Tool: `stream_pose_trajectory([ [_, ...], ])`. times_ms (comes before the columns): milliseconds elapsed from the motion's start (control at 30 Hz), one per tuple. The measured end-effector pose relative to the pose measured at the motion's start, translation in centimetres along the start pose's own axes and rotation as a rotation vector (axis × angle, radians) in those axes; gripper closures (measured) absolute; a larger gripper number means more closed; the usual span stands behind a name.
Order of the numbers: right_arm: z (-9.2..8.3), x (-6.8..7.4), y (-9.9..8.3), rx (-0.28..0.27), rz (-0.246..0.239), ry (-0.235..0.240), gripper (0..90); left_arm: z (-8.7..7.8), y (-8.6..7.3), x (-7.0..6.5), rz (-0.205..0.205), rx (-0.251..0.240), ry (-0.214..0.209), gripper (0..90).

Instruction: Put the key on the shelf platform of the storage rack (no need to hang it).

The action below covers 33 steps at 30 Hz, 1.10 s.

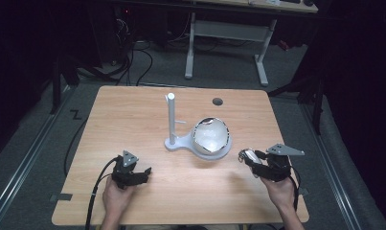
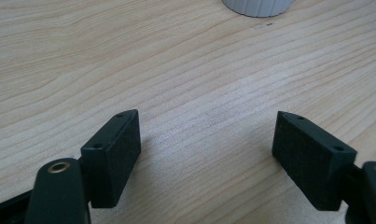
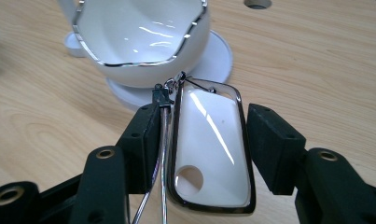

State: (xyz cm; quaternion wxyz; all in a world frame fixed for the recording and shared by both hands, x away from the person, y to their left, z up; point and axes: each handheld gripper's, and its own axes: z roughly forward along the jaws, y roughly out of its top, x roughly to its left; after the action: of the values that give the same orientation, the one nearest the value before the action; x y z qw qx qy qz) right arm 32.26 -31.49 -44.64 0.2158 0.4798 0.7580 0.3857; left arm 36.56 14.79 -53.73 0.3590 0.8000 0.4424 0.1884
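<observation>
R gripper (image 3: 202, 135) at table's (image 1: 133, 110) 4 o'clock, jaws clamped on white key tag w/ chrome rim (image 3: 213, 149). L gripper (image 2: 206, 154) at 7 o'clock, jaws wide apart. White bowl stand (image 1: 210, 138) in middle.

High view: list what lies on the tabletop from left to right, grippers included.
Left gripper → white post on its stand → white bowl with a silver rim → right gripper, with a white, chrome-edged tag between its jaws.
</observation>
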Motion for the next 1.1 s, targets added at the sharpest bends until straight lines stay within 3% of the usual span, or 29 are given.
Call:
stream_pose_trajectory([
  [200, -0.4, 1.6, 0.4, -0.012, -0.021, 0.038, 46.7, 0.0, 0.0, 0.0, 0.000, 0.000, 0.000, 24.0],
  [467, 0.1, 2.6, 1.8, -0.019, -0.039, 0.085, 46.7, 0.0, 0.0, 0.0, 0.001, 0.000, 0.000, 24.0],
  [1100, 2.9, 3.4, 6.1, -0.035, -0.076, 0.124, 46.7, 0.0, 0.0, 0.0, -0.001, 0.000, 0.000, 24.0],
])
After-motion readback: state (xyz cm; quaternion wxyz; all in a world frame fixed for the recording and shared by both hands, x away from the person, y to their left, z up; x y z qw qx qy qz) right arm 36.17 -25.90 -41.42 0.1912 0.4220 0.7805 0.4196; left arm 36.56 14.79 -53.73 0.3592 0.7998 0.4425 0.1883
